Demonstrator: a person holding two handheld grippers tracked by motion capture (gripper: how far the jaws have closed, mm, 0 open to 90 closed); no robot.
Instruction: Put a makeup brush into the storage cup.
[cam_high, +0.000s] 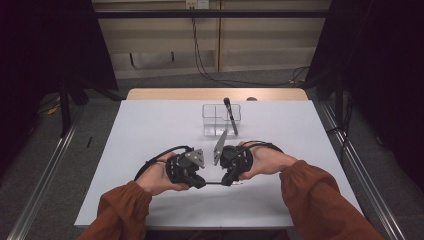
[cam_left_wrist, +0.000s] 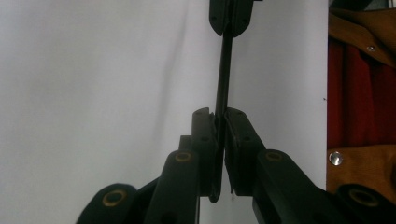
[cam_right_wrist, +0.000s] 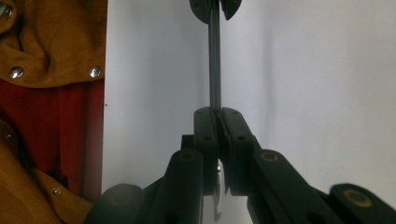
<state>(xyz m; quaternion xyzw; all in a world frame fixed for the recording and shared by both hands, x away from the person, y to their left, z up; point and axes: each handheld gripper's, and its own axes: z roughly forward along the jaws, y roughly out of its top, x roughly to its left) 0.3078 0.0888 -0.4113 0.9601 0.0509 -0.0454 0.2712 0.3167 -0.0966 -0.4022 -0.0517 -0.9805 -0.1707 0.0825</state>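
On the white table (cam_high: 150, 125), two grippers, left gripper (cam_high: 201, 182) and right gripper (cam_high: 226, 182), pinch one thin rod (cam_high: 214, 183).

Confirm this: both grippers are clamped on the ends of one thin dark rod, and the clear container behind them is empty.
Not empty. In the high view the clear container holds a dark pen-like stick. The left gripper and right gripper do clamp one thin rod.
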